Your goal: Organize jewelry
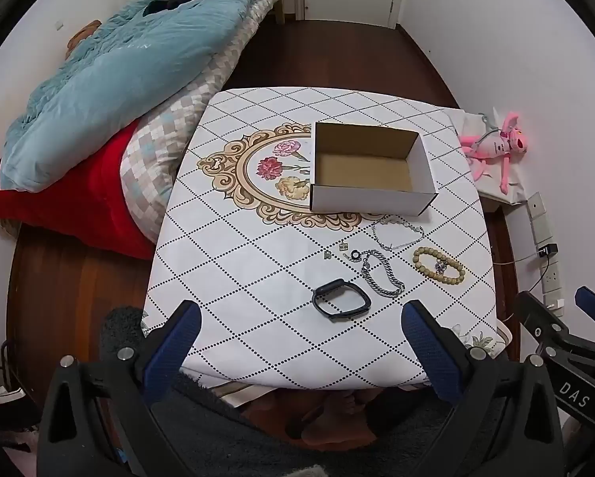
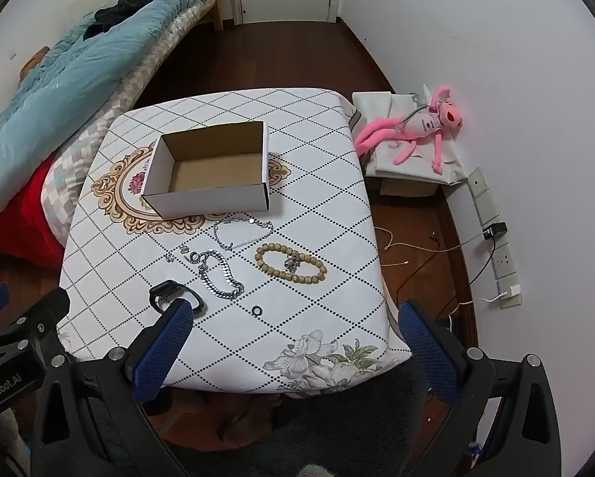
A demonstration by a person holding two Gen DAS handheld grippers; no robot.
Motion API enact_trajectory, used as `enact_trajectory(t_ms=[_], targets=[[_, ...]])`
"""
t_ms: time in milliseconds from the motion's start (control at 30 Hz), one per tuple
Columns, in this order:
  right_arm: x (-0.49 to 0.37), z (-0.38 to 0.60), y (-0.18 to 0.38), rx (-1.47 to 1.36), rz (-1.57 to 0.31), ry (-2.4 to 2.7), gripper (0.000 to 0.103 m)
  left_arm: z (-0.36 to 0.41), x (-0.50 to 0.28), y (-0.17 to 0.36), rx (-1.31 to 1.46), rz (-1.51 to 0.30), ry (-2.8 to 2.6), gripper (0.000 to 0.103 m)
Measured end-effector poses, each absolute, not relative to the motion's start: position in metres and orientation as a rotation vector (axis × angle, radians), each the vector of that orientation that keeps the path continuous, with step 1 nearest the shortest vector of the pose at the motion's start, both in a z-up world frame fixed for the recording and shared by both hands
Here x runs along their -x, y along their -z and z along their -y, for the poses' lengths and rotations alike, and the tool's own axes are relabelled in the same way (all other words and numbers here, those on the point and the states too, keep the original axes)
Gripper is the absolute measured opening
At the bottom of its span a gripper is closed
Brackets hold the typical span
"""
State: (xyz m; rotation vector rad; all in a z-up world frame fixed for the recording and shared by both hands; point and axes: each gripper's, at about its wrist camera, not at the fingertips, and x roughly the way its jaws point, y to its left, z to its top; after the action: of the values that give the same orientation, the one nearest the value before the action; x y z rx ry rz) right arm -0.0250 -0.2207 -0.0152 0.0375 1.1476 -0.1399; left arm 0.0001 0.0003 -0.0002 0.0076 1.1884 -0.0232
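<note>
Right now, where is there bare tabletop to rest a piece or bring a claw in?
Free: the left strip of cloth beside the cardboard box and left of the black smart band; also the far edge behind the box. Crowded: the patch in front of the box, where the thin silver chain, chunky silver bracelet and beaded bracelet lie together.

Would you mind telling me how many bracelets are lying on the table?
3: a thin silver chain bracelet nearest the box, a chunky silver link bracelet near the middle, and a wooden bead bracelet rightmost.
</note>
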Motion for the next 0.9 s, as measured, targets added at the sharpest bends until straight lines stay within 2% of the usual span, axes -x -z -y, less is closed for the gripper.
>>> enact_trajectory(t_ms=[900], targets=[[0.0255,0.2161,0.0159,-0.034,-1.150,0.140,0.103,0.0015,0.0007,-0.0007,-0.012,-1.186,0.021,0.103]])
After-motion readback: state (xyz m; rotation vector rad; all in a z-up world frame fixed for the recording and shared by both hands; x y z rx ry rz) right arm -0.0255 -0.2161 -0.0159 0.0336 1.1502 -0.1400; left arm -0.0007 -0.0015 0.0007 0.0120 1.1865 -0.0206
